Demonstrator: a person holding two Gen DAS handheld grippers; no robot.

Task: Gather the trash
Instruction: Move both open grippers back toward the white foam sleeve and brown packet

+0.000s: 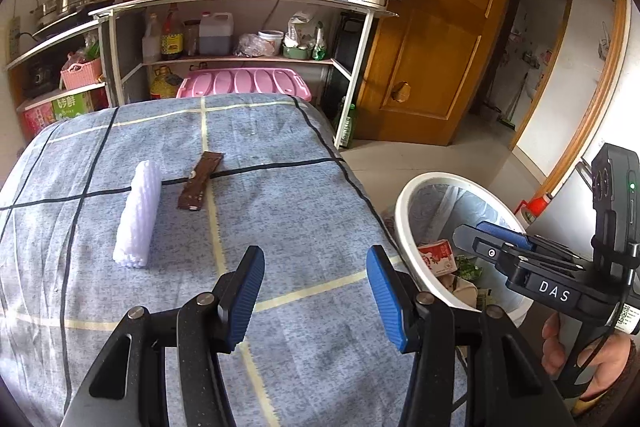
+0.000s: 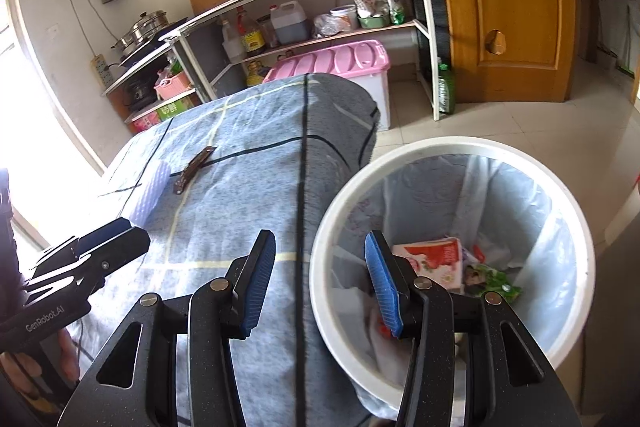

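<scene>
A white foam net sleeve [image 1: 138, 215] and a brown snack wrapper [image 1: 200, 182] lie on the blue checked cloth of the table [image 1: 288, 195]. My left gripper [image 1: 316, 291] is open and empty above the cloth, short of both. A white trash bin [image 2: 576, 211] with a clear liner stands on the floor right of the table. It holds a red-and-white carton [image 2: 434, 261] and a green wrapper [image 2: 494, 281]. My right gripper [image 2: 320, 277] is open and empty over the bin's left rim. The wrapper also shows in the right wrist view [image 2: 194, 169].
A metal shelf rack [image 1: 240, 27] with bottles, a kettle and a pink bin lid [image 1: 244, 83] stands behind the table. A wooden door [image 1: 440, 39] is at the right. The right gripper's body [image 1: 560, 267] hangs over the bin [image 1: 404, 223].
</scene>
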